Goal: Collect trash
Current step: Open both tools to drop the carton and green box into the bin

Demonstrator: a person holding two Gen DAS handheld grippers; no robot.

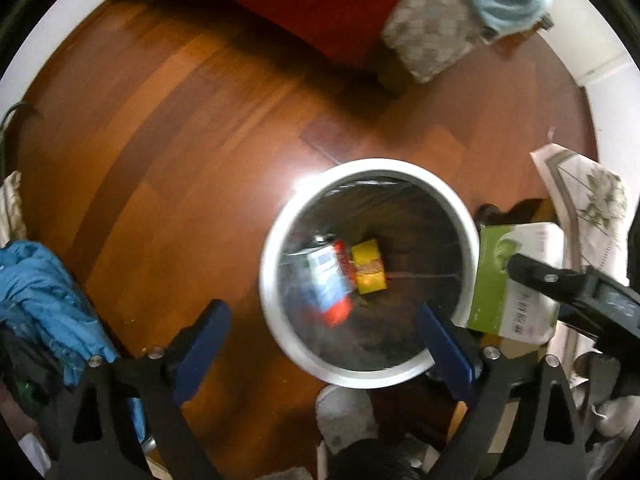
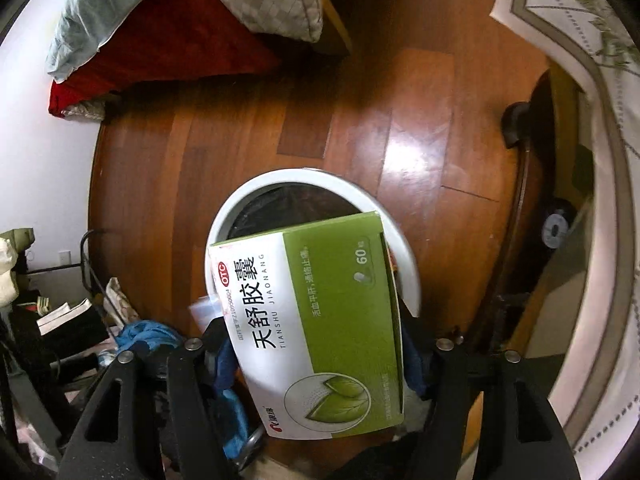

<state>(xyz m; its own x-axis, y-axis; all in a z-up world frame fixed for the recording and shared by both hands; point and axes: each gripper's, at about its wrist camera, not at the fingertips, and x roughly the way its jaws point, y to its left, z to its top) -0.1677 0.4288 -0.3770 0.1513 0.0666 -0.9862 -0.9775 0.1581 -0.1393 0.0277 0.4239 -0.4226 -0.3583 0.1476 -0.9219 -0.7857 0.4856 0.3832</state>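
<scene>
Right claw [image 2: 316,356] clamps medicine box [image 2: 320,320] over bin [image 2: 404,256] rim. Left claw [image 1: 324,344] hangs wide open, empty. Risk: box overhangs rim, so release could drop it on floor [image 2: 240,140].

A green-and-white medicine box [image 2: 320,320] with leaf artwork is seen. The bin [image 1: 276,248] is white-rimmed with a black liner; a yellow packet [image 1: 368,266] lies inside. The floor [image 1: 180,140] is reddish-brown wood.
</scene>
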